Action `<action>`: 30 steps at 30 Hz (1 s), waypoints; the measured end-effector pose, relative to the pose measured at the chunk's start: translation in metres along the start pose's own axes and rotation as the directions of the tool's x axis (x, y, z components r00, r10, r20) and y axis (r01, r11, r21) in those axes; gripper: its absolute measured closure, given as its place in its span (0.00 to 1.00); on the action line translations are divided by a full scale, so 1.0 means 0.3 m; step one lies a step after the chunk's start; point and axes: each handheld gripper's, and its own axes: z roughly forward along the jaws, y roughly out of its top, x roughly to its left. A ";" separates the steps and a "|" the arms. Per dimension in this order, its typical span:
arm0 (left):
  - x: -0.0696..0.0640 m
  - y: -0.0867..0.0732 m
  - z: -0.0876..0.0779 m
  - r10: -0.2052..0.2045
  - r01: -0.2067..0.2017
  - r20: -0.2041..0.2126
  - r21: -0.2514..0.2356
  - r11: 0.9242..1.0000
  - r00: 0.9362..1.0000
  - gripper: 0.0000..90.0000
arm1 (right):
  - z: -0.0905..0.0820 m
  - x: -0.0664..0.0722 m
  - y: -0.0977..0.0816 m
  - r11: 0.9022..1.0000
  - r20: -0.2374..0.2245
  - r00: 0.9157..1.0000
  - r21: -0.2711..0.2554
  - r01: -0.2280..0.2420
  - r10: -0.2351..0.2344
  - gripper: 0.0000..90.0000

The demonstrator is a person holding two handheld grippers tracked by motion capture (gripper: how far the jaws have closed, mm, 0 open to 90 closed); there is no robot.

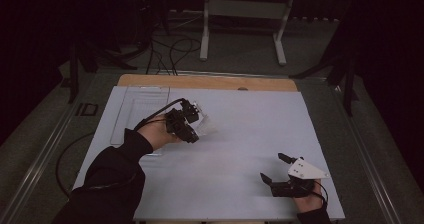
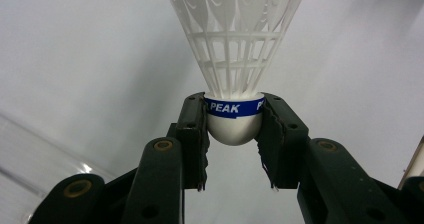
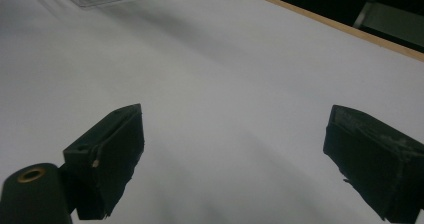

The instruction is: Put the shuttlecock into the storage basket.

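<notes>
Left gripper view: the left gripper (image 2: 234, 134) pinches a white shuttlecock (image 2: 235, 59) by its cork, skirt pointing away, carried above the white table (image 1: 240, 134). From the high view it hangs just right of the clear tray (image 1: 142, 101). The right gripper (image 1: 276, 167) rests spread and empty. Step in hand appears to be transport; next likely calls for a steady placement.
</notes>
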 end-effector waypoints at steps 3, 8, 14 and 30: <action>0.008 -0.015 -0.014 -0.009 0.009 -0.007 -0.004 1.000 1.000 0.74 | 0.001 0.001 0.000 1.000 0.001 1.000 0.000 0.002 -0.002 0.10; 0.022 -0.042 -0.034 -0.024 0.024 -0.017 -0.001 1.000 1.000 0.74 | 0.000 0.000 0.000 1.000 0.001 1.000 0.000 0.000 0.000 0.10; 0.034 -0.074 -0.047 -0.046 0.046 -0.015 -0.014 0.999 0.999 0.74 | -0.001 0.002 0.002 1.000 0.003 1.000 -0.001 0.000 0.000 0.10; 0.074 -0.168 -0.100 -0.098 0.097 -0.041 -0.026 0.995 0.994 0.74 | 0.000 0.001 0.001 1.000 -0.001 1.000 -0.005 -0.006 0.006 0.10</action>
